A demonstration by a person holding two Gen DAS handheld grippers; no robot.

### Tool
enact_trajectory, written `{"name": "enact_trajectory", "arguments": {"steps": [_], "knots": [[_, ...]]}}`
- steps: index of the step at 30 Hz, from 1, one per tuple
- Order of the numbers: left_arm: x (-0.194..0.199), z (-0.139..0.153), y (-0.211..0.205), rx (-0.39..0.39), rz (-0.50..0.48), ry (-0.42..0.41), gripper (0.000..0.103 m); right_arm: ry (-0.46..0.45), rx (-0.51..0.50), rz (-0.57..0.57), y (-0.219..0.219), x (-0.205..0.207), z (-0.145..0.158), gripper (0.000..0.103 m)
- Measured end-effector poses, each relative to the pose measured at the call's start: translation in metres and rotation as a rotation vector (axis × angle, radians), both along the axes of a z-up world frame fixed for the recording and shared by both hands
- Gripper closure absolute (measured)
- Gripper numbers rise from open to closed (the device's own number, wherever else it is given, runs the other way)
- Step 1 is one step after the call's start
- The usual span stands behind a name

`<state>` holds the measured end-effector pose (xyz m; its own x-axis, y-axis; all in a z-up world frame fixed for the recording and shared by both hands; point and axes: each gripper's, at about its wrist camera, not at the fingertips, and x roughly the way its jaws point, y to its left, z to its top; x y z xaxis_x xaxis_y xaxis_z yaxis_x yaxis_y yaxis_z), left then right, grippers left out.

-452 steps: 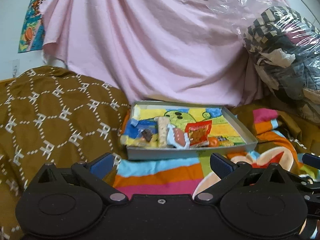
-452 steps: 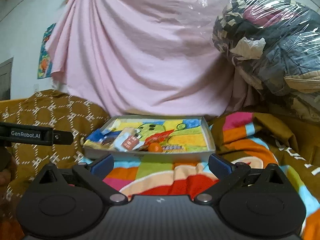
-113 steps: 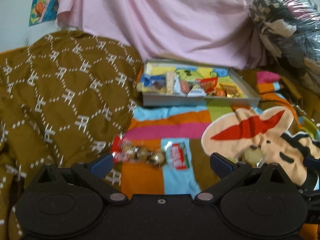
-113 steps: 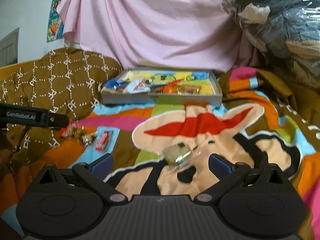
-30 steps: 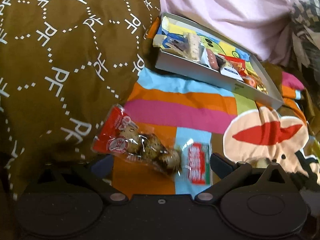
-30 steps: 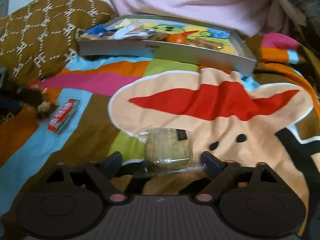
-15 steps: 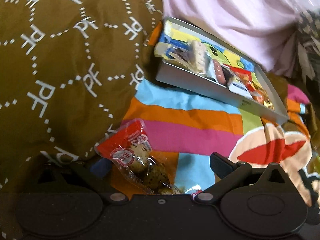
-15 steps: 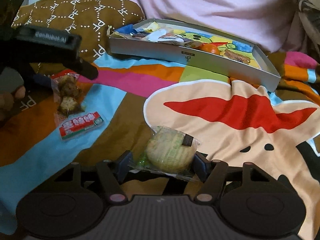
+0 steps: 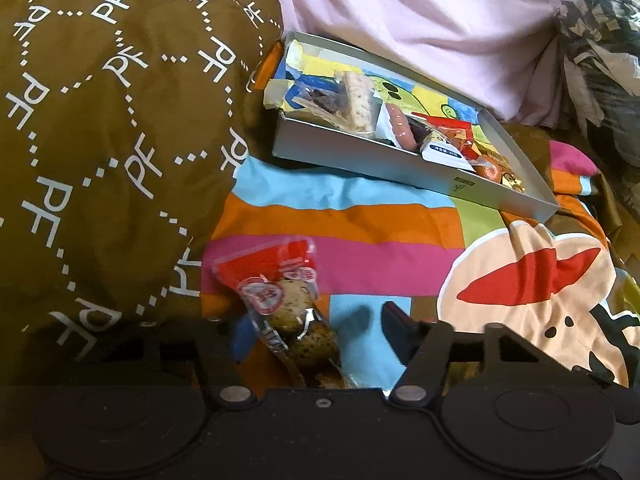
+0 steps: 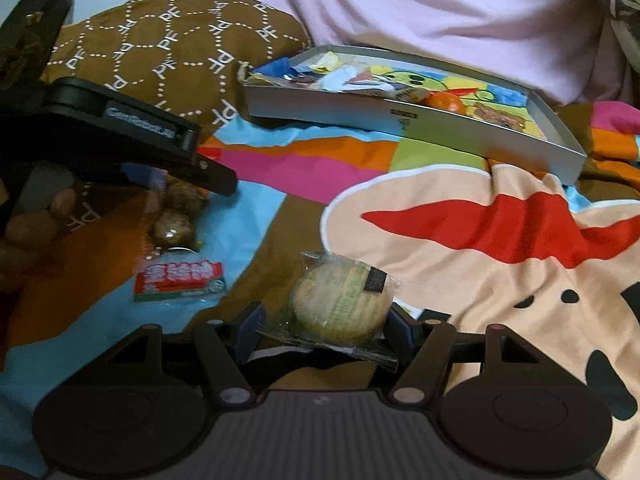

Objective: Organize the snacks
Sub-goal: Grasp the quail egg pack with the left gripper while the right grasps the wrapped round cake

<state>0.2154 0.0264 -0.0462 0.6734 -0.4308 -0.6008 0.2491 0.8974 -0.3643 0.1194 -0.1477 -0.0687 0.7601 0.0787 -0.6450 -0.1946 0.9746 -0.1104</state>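
Both fingertips of the right gripper pinch a round cake in clear wrap, lifted just off the blanket. At ten o'clock from it a small red-and-white packet lies flat on the striped cartoon blanket. Beyond that, the left gripper has its fingers spread on either side of a clear bag of brown round snacks with a red top; only the left pad looks to touch it, so whether it is gripped cannot be told. At one o'clock sits a shallow grey tray, holding mixed snacks on a bright printed liner. A brown patterned quilt rises at nine o'clock, with pink cloth behind the tray.
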Motion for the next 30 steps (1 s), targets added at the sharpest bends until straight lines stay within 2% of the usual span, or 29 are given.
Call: {"name": "enact_trajectory", "arguments": {"steps": [5,10,18,24,30], "knots": [[-0.001,0.000,-0.002,0.012,-0.016,-0.002,0.044,-0.001,-0.018,0.016,0.006,-0.001,-0.001,0.032],[0.000,-0.001,-0.004,0.024,-0.041,0.001,0.032,0.007,-0.007,0.003,0.005,0.000,-0.001,0.031],[-0.004,-0.002,-0.012,0.072,-0.066,0.007,0.025,0.041,0.079,-0.054,-0.008,0.008,0.001,0.021],[-0.010,-0.003,-0.017,0.119,-0.057,0.031,0.024,0.058,0.135,-0.088,-0.010,0.014,0.000,0.016],[-0.016,-0.004,-0.024,0.180,-0.071,0.026,0.027,0.046,0.105,-0.092,-0.003,0.012,-0.003,0.020]]}}
